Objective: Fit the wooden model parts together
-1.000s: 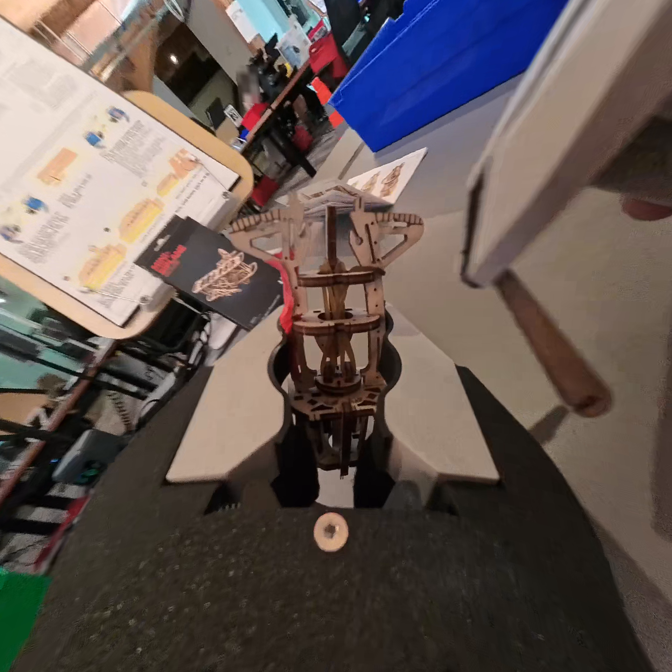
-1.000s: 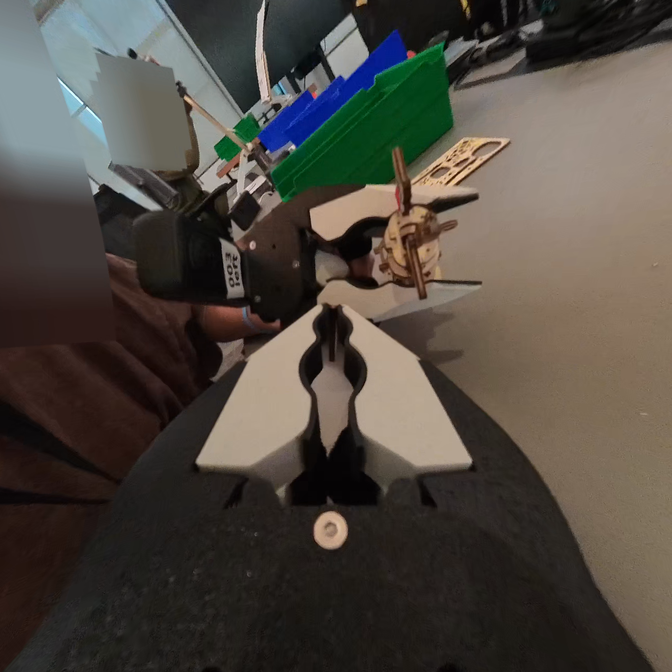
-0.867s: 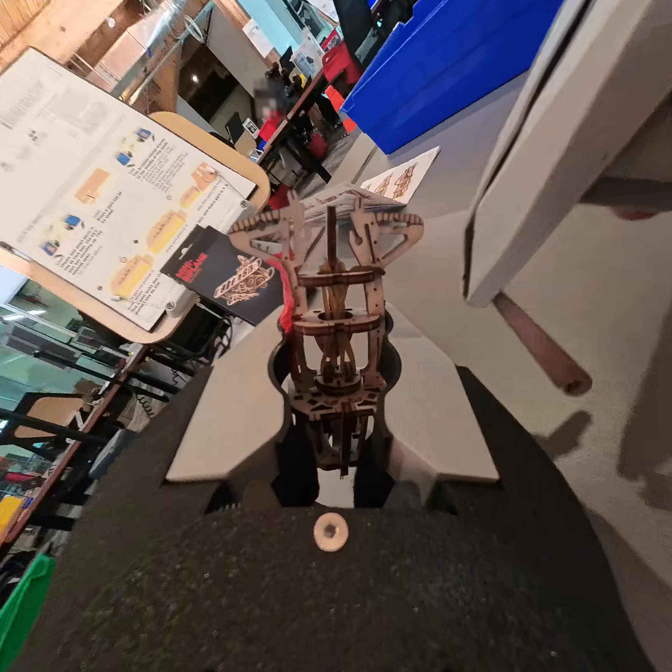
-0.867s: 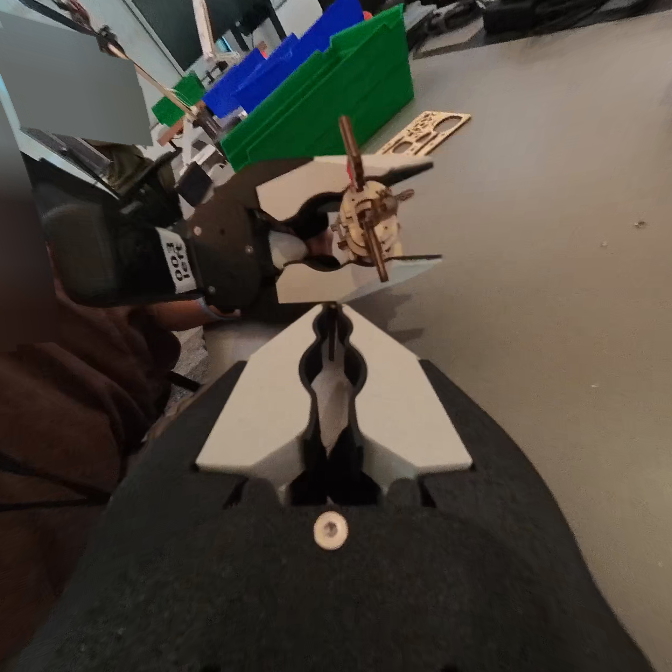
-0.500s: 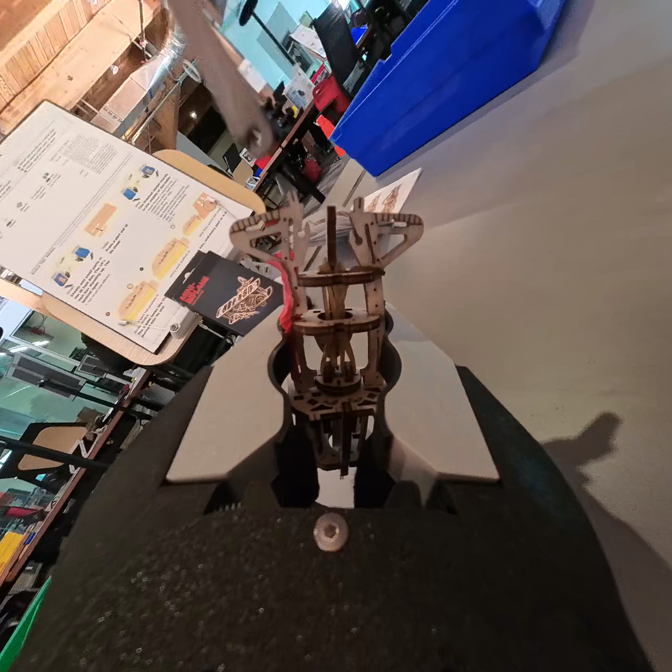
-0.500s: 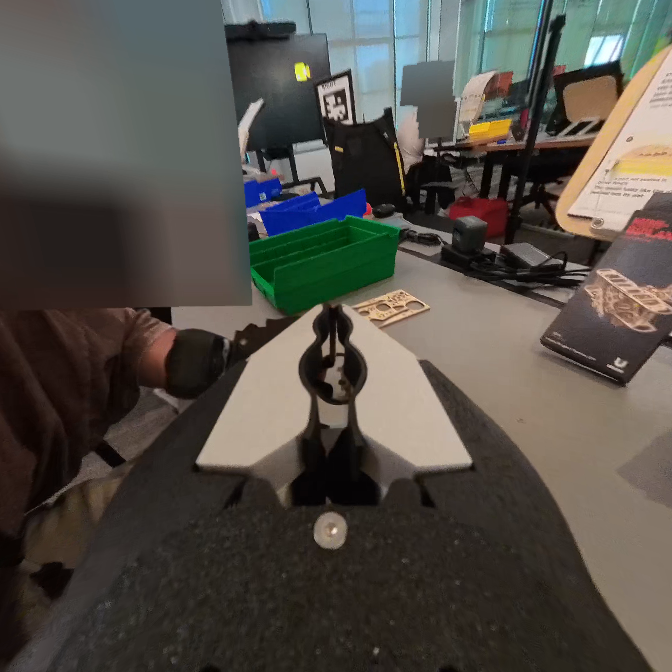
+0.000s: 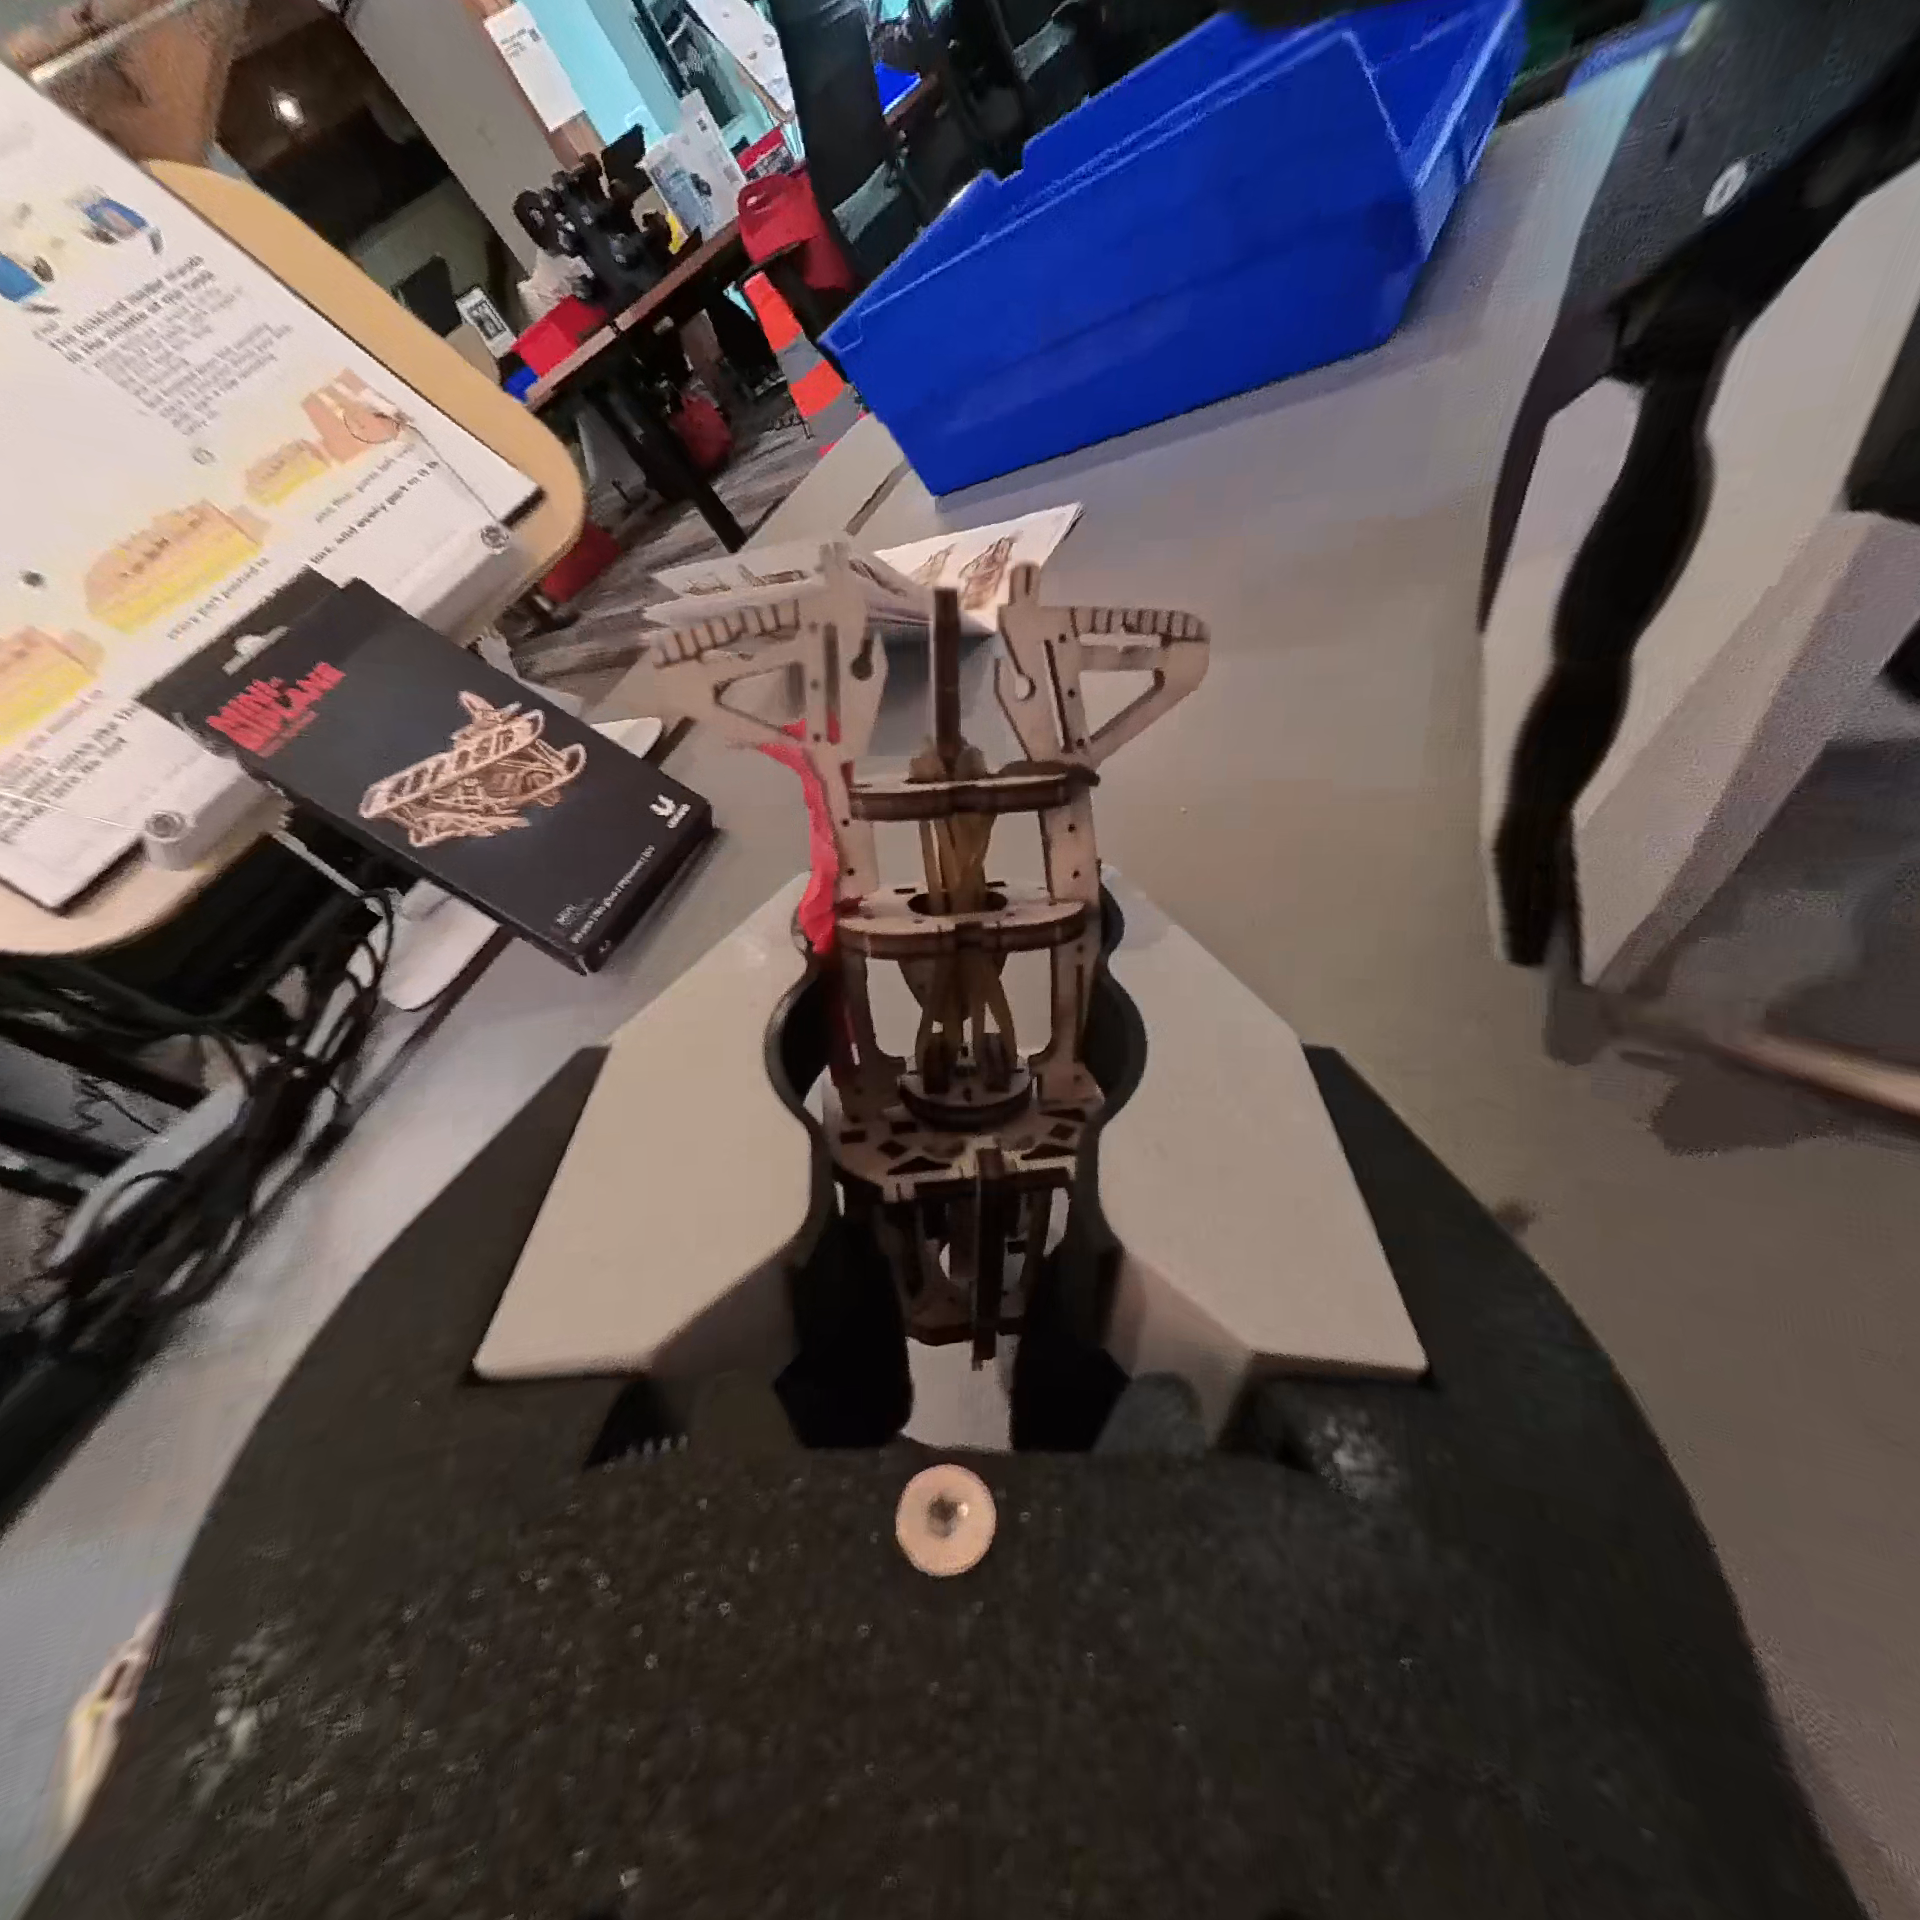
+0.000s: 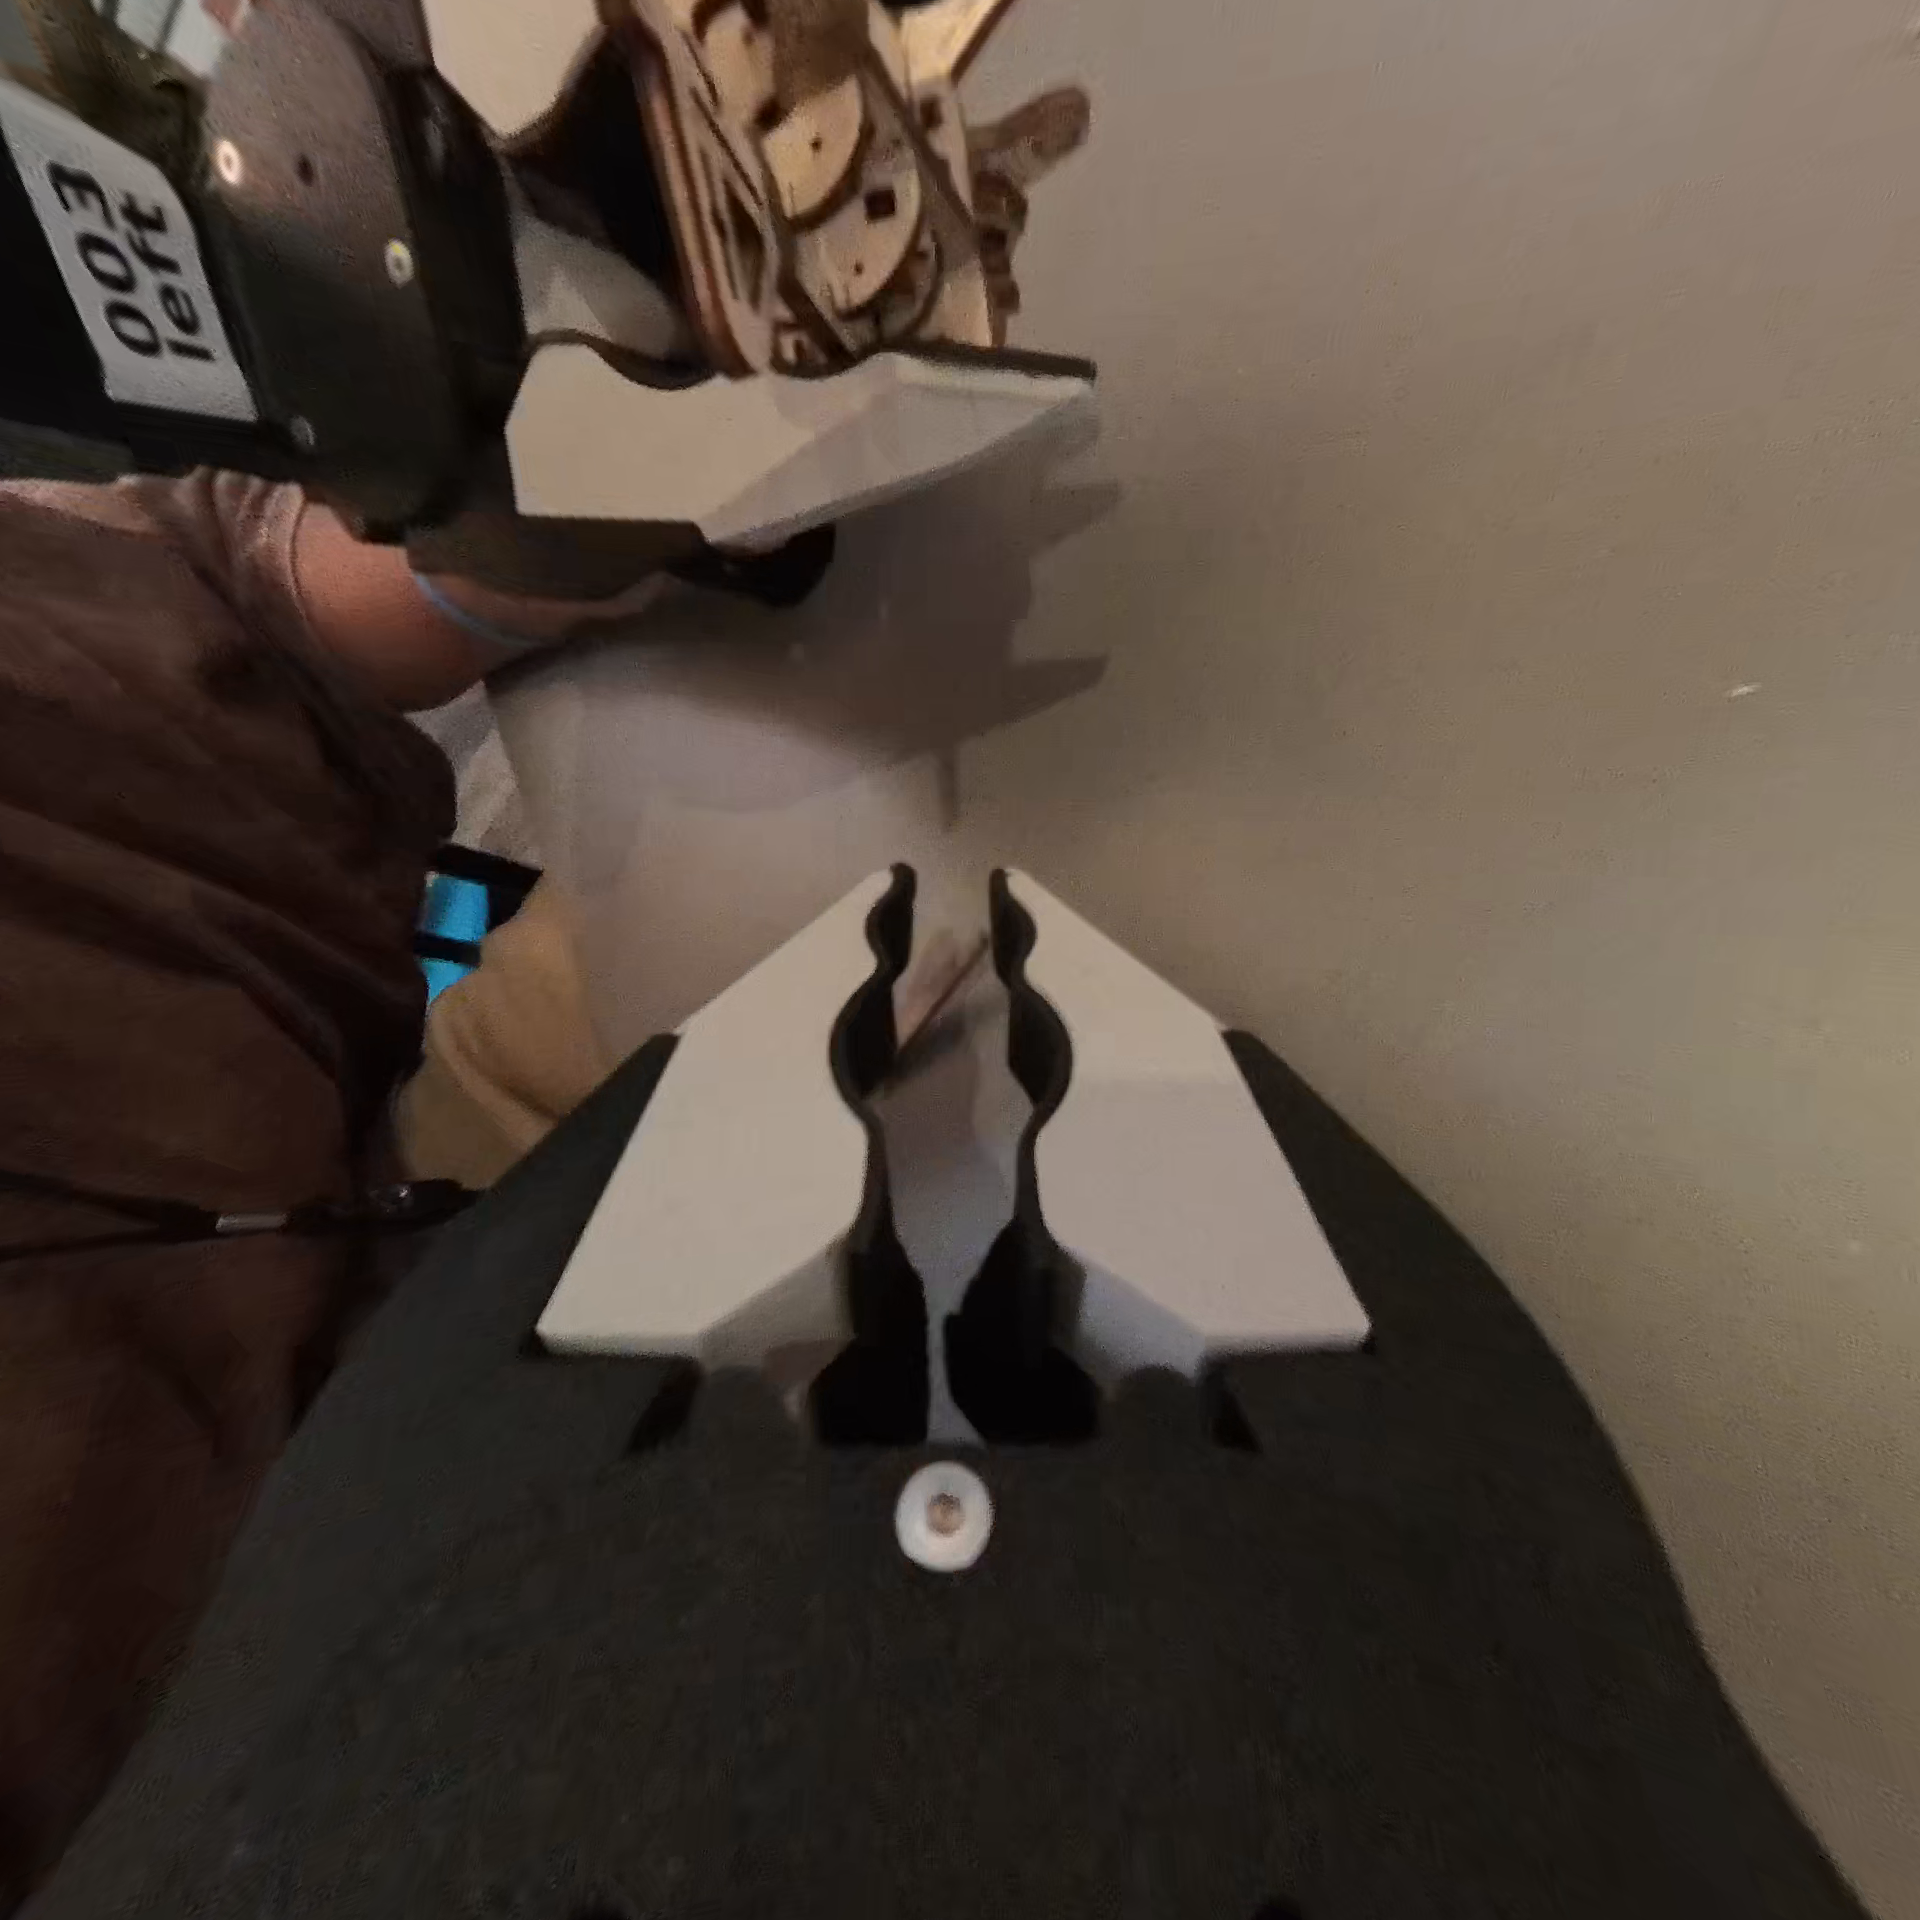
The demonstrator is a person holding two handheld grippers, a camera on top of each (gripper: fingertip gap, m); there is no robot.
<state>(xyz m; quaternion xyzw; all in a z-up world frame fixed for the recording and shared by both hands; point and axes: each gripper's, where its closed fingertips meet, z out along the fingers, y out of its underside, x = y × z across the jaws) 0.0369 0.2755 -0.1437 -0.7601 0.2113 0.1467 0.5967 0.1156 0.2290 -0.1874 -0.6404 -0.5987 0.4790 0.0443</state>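
My left gripper [image 7: 956, 914] is shut on a laser-cut wooden model assembly [image 7: 961, 935], which stands up between the fingers with two toothed arms and a dark rod on top. A red band hangs on its left side. In the right wrist view the same assembly [image 8: 831, 187] shows at the top, held by the left gripper's white fingers [image 8: 810, 436]. My right gripper [image 8: 945, 883] points down at the grey table [image 8: 1455, 623], jaws a little apart, with a thin wooden stick [image 8: 940, 987] blurred and slanted in the gap. The stick [image 7: 1818, 1075] lies under the right gripper's fingers [image 7: 1745, 769].
A blue bin [image 7: 1143, 270] stands at the back of the table. A black kit box [image 7: 436, 769], an instruction board [image 7: 156, 468] and an open booklet [image 7: 966, 561] are at the left and behind. Cables [image 7: 208, 1091] hang at the left edge. A person's brown sleeve [image 8: 156, 831] fills the left.
My right gripper swung up and away, then came down beside the left gripper, pointing at the table. Its jaws are wider apart than before. The left gripper kept hold of the model.
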